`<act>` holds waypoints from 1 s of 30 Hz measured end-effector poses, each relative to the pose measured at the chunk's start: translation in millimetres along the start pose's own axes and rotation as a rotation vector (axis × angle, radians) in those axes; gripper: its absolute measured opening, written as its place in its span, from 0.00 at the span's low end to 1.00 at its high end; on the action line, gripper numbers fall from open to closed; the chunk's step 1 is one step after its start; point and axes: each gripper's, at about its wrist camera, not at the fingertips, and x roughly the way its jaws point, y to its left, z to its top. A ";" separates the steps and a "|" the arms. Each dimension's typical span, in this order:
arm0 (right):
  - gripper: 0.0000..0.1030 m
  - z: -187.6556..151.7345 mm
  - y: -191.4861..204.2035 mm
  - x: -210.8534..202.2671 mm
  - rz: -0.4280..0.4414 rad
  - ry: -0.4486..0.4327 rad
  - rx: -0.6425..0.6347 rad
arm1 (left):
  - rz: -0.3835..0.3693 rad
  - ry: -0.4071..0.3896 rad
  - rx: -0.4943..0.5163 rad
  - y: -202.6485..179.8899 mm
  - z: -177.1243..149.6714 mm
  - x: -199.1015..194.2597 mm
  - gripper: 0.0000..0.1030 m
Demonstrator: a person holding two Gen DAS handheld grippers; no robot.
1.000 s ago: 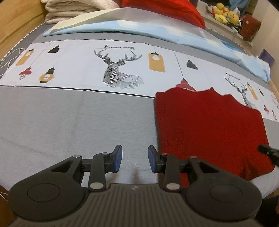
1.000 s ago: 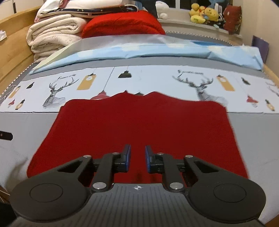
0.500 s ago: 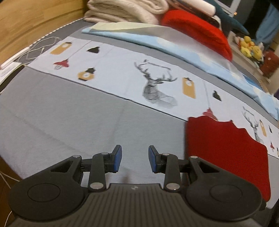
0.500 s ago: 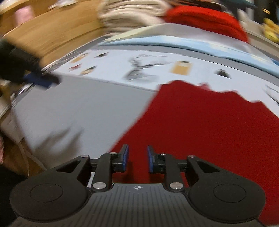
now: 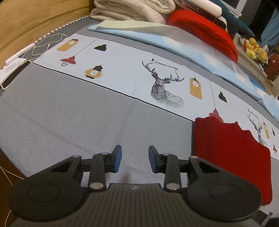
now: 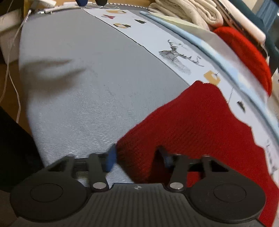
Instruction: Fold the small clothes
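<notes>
The right gripper (image 6: 136,157) has just been opening, jaws straddling the red knit's (image 6: 200,125) corner to pinch it; the left gripper (image 5: 134,159), jaws open, grips nothing.

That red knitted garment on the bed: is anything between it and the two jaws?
Nothing visible. The red knit corner already lies between the right gripper jaws; only bare grey sheet separates it from the left gripper.

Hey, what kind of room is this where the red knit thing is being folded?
Most likely a bedroom: the red knit garment lies on a bed with a deer-print sheet, folded blankets stacked at the far end, and plush toys on a ledge.
</notes>
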 end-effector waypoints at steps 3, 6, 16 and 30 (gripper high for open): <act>0.20 1.3 -8.9 -9.8 0.013 -0.027 0.021 | -0.009 0.006 -0.021 -3.1 1.7 1.8 0.36; 0.18 7.5 -40.5 -41.7 0.025 -0.132 0.163 | -0.030 0.009 -0.024 -16.3 2.3 2.3 0.36; 0.17 -109.3 -247.0 -189.9 -0.249 -0.427 0.890 | -0.154 -0.001 0.044 -130.8 4.0 9.5 0.36; 0.45 -317.3 -364.2 -208.4 -0.361 -0.071 1.402 | -0.242 0.073 0.251 -286.3 -34.7 51.3 0.36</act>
